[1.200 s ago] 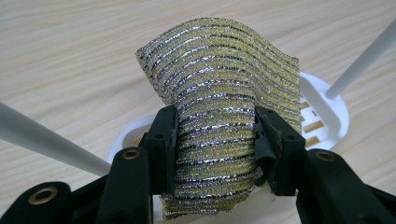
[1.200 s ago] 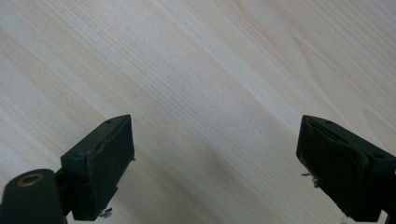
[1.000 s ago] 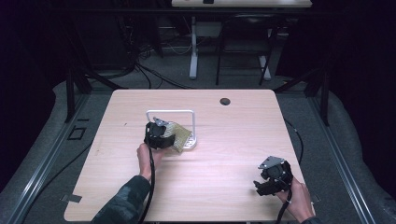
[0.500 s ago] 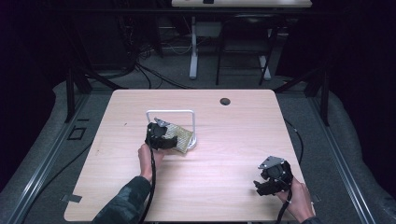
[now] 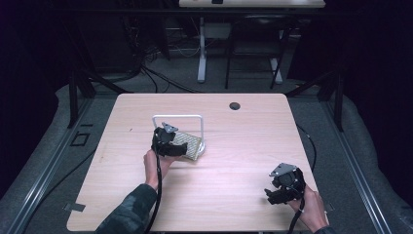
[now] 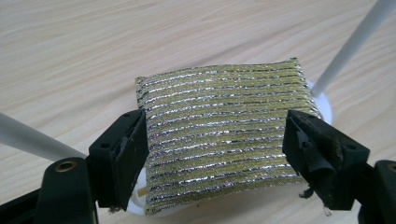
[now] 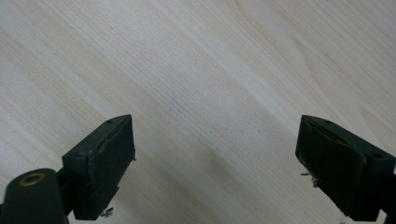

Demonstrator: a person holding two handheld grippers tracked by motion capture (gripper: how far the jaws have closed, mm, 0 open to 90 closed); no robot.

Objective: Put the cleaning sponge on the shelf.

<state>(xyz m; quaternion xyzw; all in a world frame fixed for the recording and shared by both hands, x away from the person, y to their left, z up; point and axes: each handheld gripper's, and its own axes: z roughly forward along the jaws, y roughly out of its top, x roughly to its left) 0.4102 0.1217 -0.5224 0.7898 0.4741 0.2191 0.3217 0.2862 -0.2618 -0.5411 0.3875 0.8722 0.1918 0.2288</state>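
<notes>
Sponge on its white stand, as I see it from here.

I have a gold-and-silver striped scouring sponge (image 6: pixel 219 135) lying tilted on a small white base (image 6: pixel 322 100), near the middle of the wooden table (image 5: pixel 243 185). Its metallic ribs run across its width. A white wire frame (image 5: pixel 178 118) rises over it like an arch. The sponge's two side edges sit just inside my left gripper's (image 6: pixel 215 154) spread jaws.
</notes>
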